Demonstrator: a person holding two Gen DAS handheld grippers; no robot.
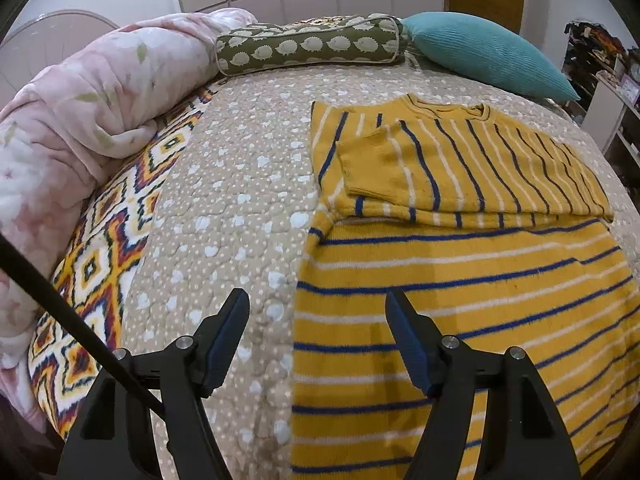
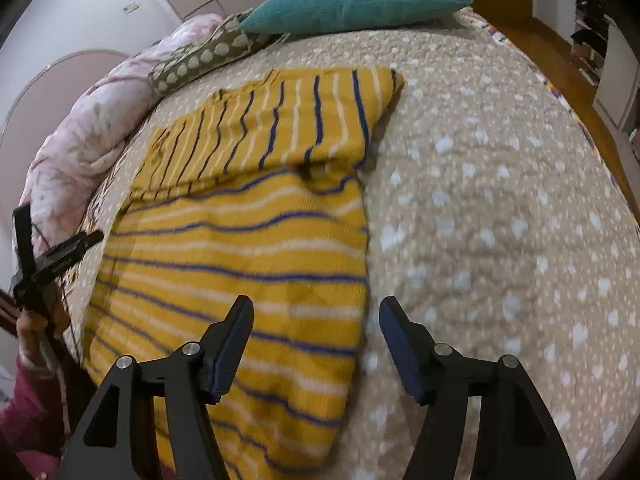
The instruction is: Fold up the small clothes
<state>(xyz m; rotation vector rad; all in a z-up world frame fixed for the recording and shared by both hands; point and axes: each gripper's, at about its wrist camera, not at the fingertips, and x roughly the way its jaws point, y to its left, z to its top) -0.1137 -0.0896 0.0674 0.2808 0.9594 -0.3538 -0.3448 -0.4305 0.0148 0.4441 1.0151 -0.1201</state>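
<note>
A small yellow sweater (image 1: 460, 280) with blue and white stripes lies flat on the bed, both sleeves folded across its chest (image 1: 460, 168). My left gripper (image 1: 316, 304) hovers open above the sweater's left edge, nothing between its fingers. In the right wrist view the same sweater (image 2: 240, 248) fills the left half, its right edge running down the middle. Over that right edge my right gripper (image 2: 316, 308) stands open and empty. The left gripper's black frame (image 2: 48, 260), held by a hand, shows at the far left of that view.
The bed wears a beige dotted quilt (image 1: 240, 200) over a patterned blanket (image 1: 104, 272). A pink duvet (image 1: 80, 120), a green hedgehog bolster (image 1: 312, 46) and a teal cushion (image 1: 488, 56) line the far side. Cluttered shelves (image 1: 600, 64) stand at the right. A wooden floor (image 2: 568, 92) borders the bed.
</note>
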